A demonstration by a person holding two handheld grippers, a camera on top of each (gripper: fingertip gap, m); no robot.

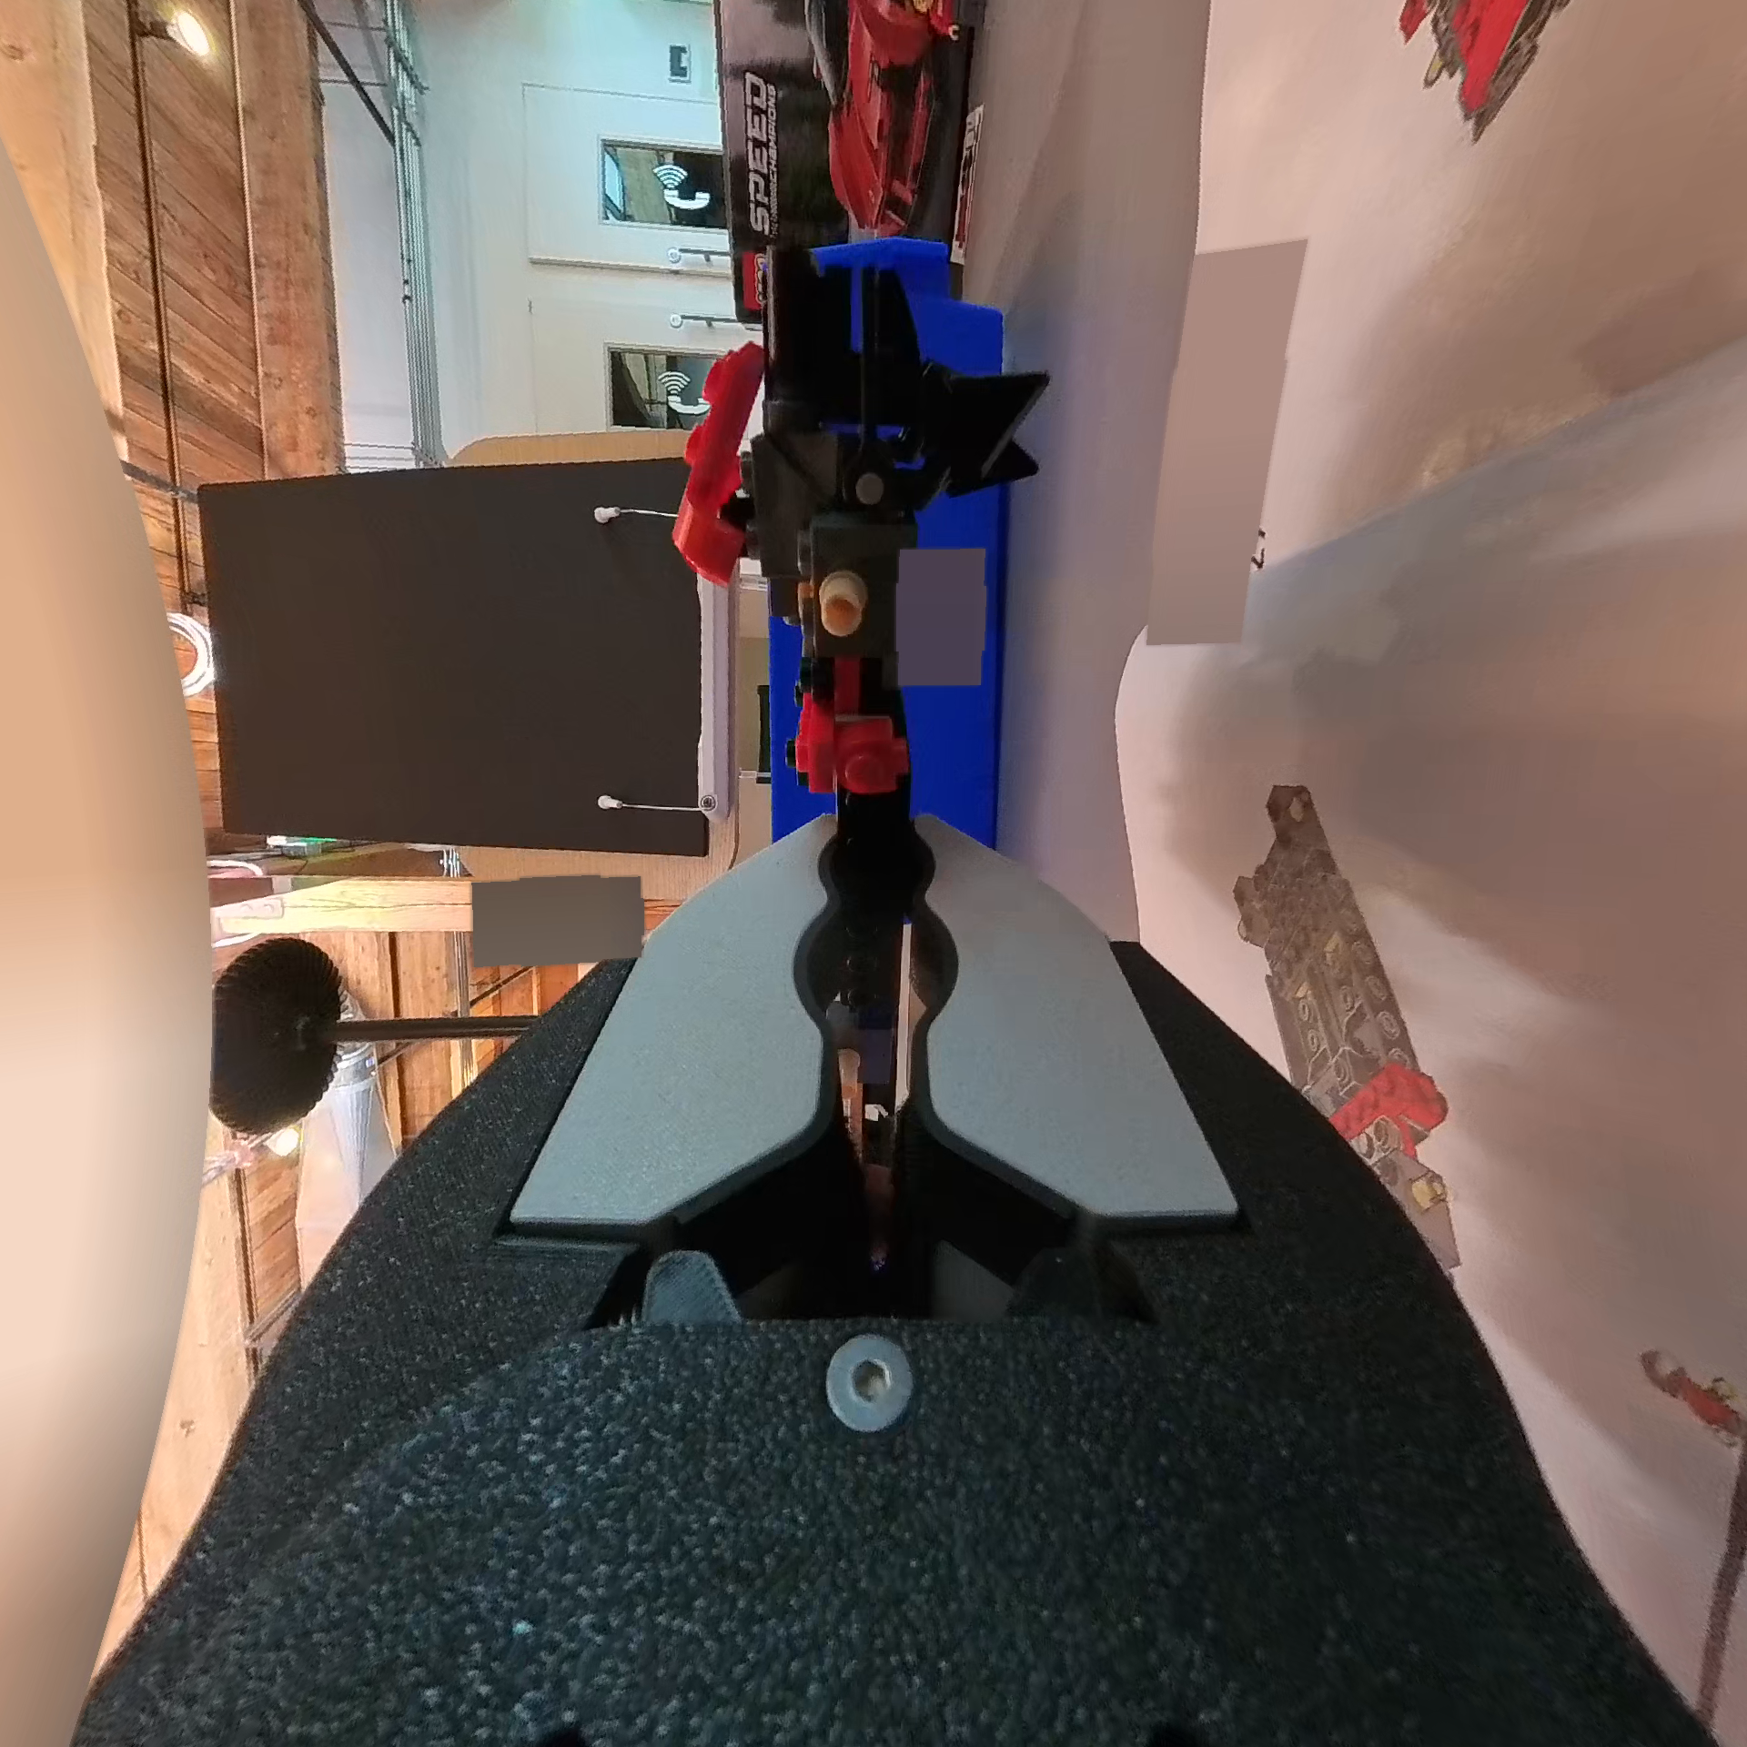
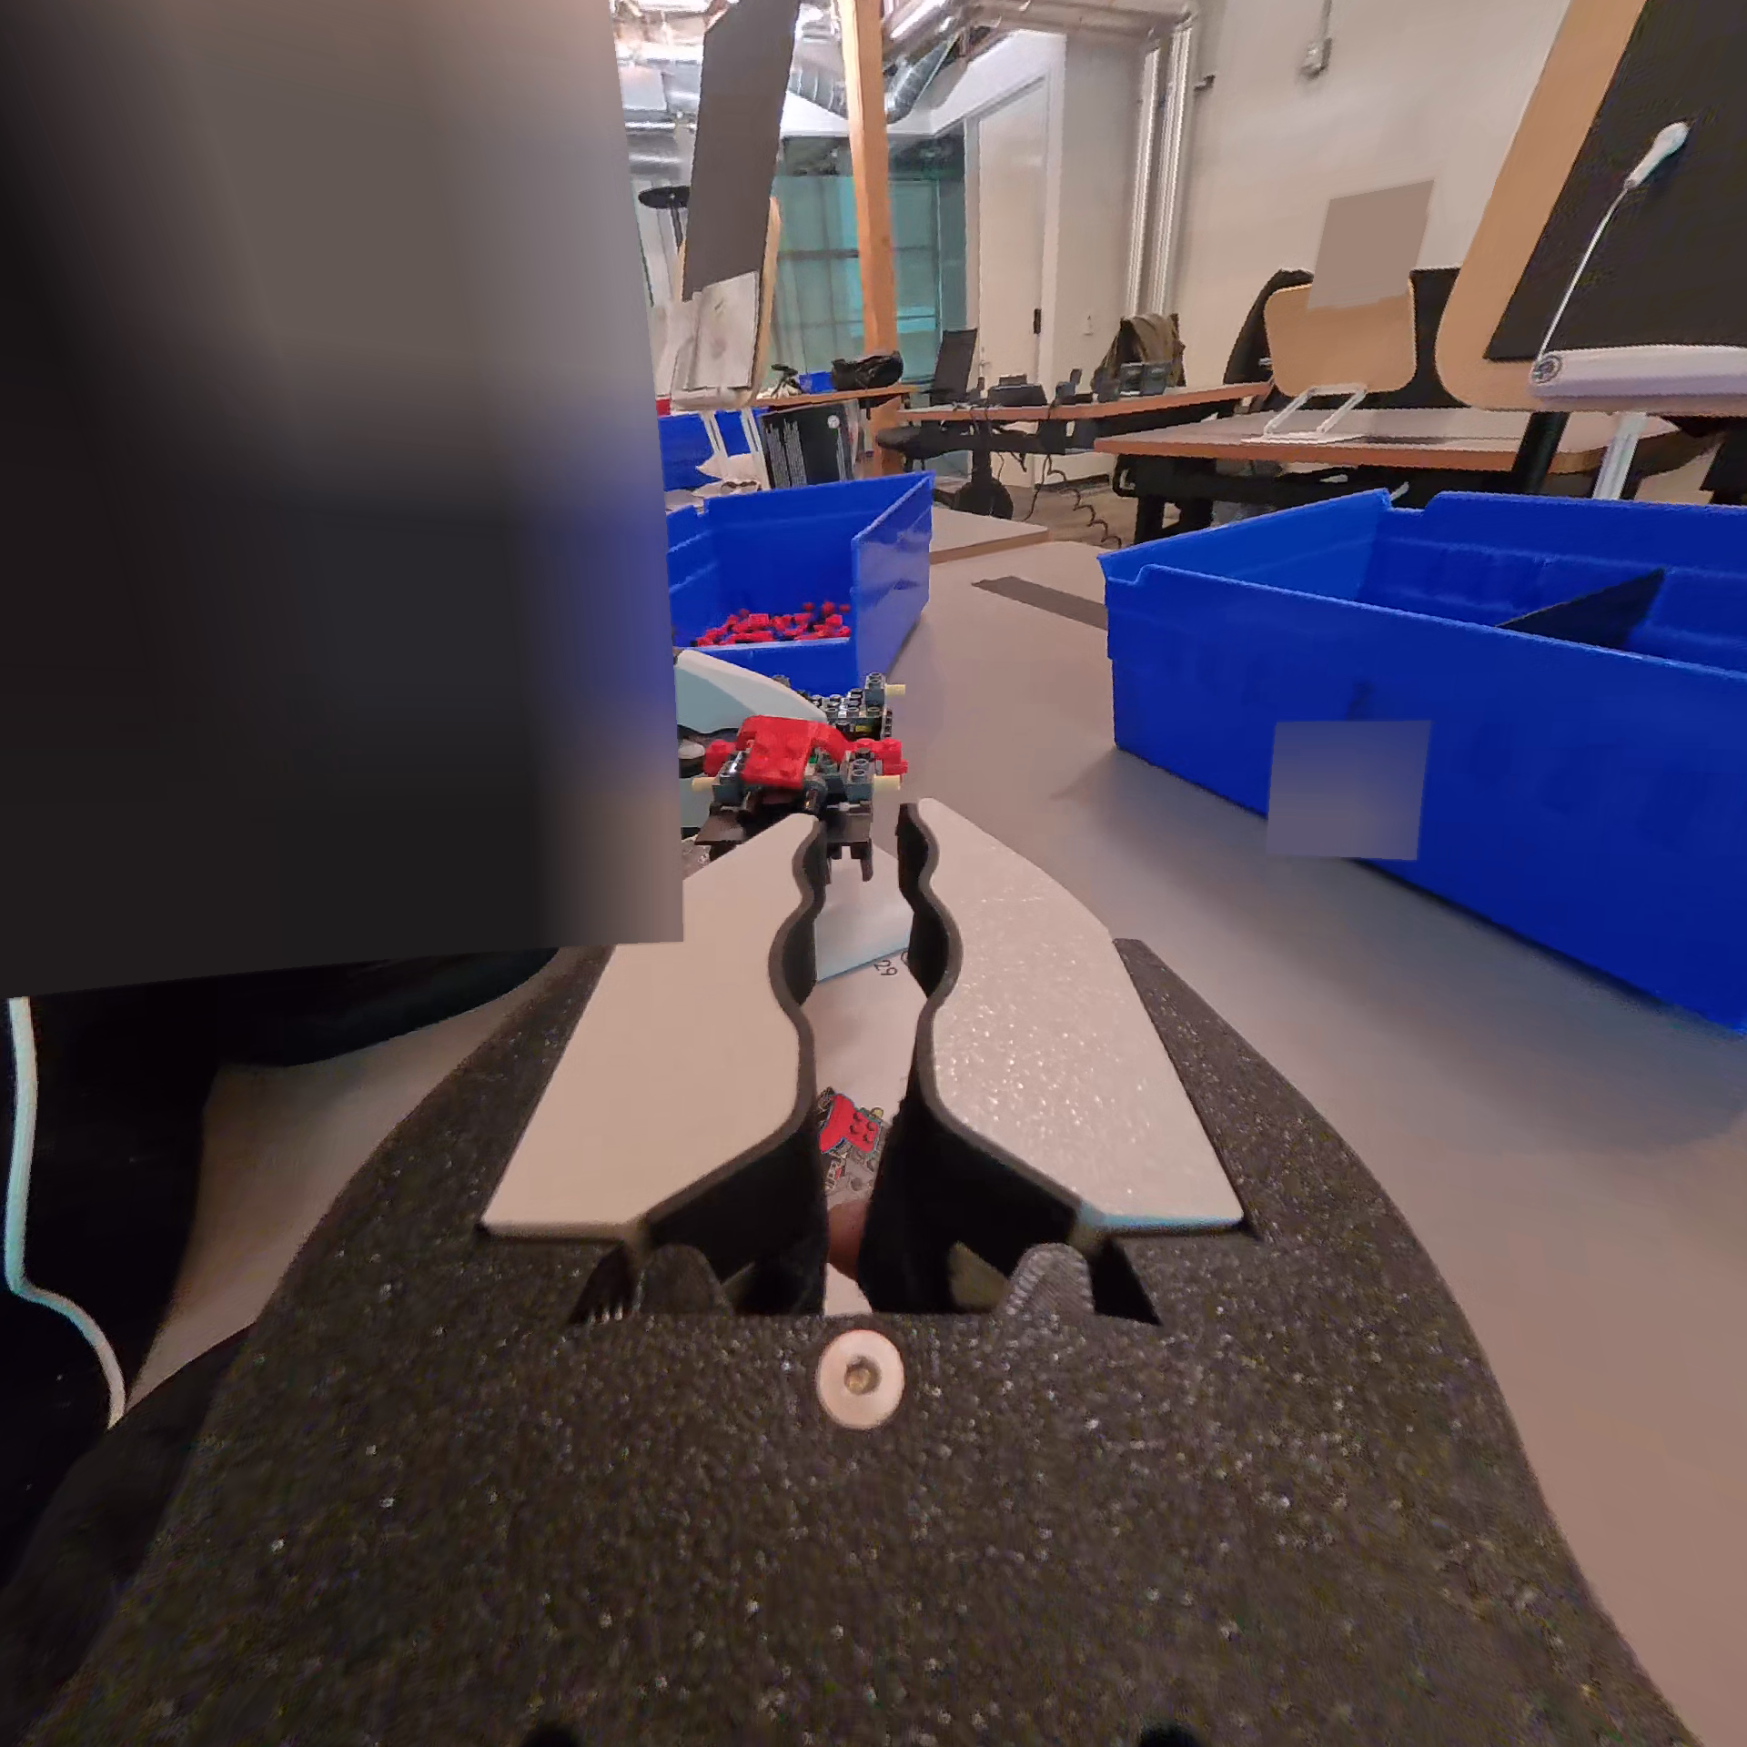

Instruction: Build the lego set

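The left tongs (image 1: 874,851) are rolled onto their side, pressed together on the black tail of the lego build (image 1: 851,567). The build's long axis runs straight out from the tips, toward a blue bin (image 1: 983,737). The right tongs (image 2: 865,822) sit level just above the surface (image 2: 1040,804), slightly spread and pinching nothing, their tips just short of the build's (image 2: 804,756) near end.

Our left camera is rolled on its side, so the worktop (image 1: 1059,123) stands up on the right. It looks very closely at the lego car (image 1: 851,586). Our right camera sits level and low, a little farther back. Both see the car and a blue bin (image 2: 804,567).
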